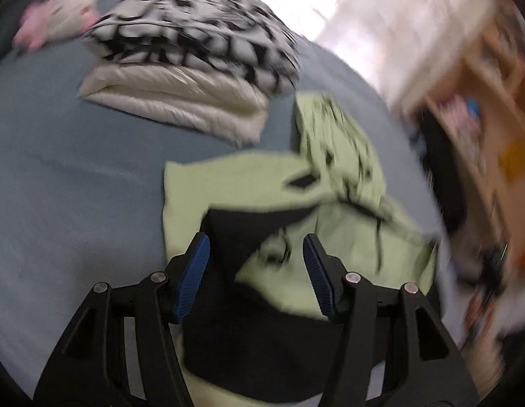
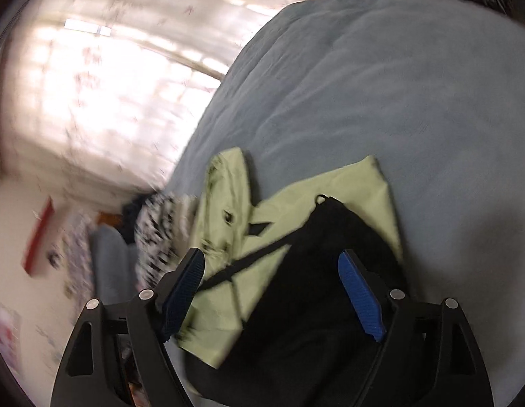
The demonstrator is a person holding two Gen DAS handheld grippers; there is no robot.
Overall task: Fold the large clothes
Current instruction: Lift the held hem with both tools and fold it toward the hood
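Both grippers, left gripper (image 1: 256, 242) and right gripper (image 2: 271, 260), gape above the green-and-black garment (image 1: 347, 237)

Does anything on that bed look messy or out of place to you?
Yes. The green and black garment lies rumpled near the edge of the blue-grey bed, its layers overlapping crookedly, with one part sticking out at an angle. The folded stack behind it looks tidy by comparison.

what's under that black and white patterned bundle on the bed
A folded white quilted piece lies under the patterned bundle, on the blue-grey bed cover. Its covered part, and anything beneath, cannot be seen.
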